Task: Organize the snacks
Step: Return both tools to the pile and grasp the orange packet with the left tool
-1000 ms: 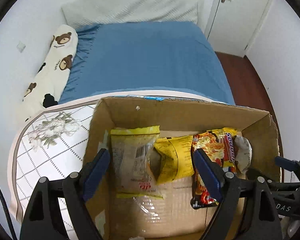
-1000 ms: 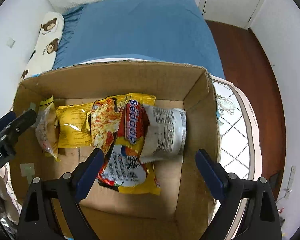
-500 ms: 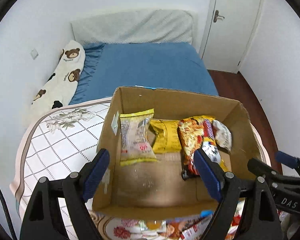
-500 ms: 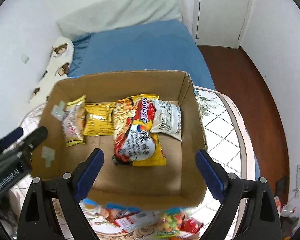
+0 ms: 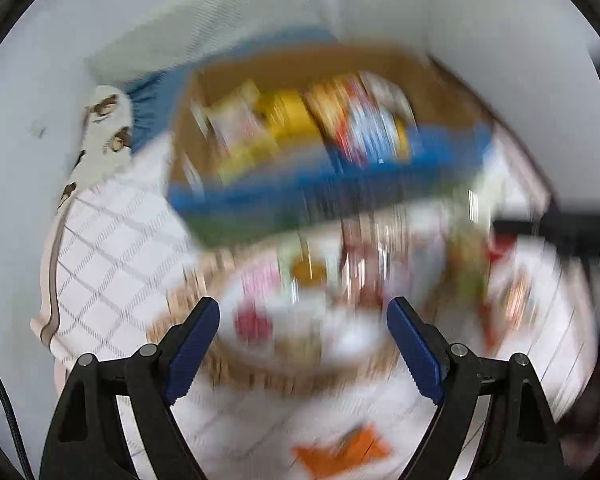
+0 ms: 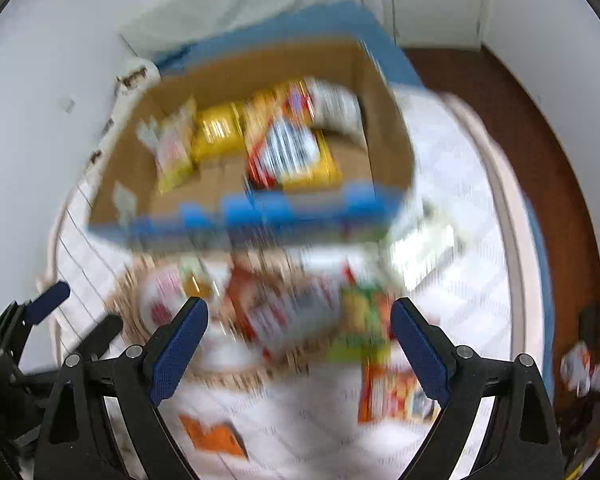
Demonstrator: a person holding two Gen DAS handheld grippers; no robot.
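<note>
Left tongs (image 5: 303, 314): I'm holding them spread, gripping nothing.
Right tongs (image 6: 299, 318): spread, gripping nothing.
Snacks (image 6: 288, 148): lying in the cardboard box (image 6: 384, 128), far beyond both tongs.
Writing: blurring, unreadable.

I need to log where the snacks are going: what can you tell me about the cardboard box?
The cardboard box is brown, open-topped and rectangular, with a blue band along its near outer edge. It sits on the white checked cloth, beyond the loose packets. Inside, several snack packets lie along the far side, yellow and red-orange among them; the near floor is bare. Motion blur hides any print. Neither gripper touches it.
</note>
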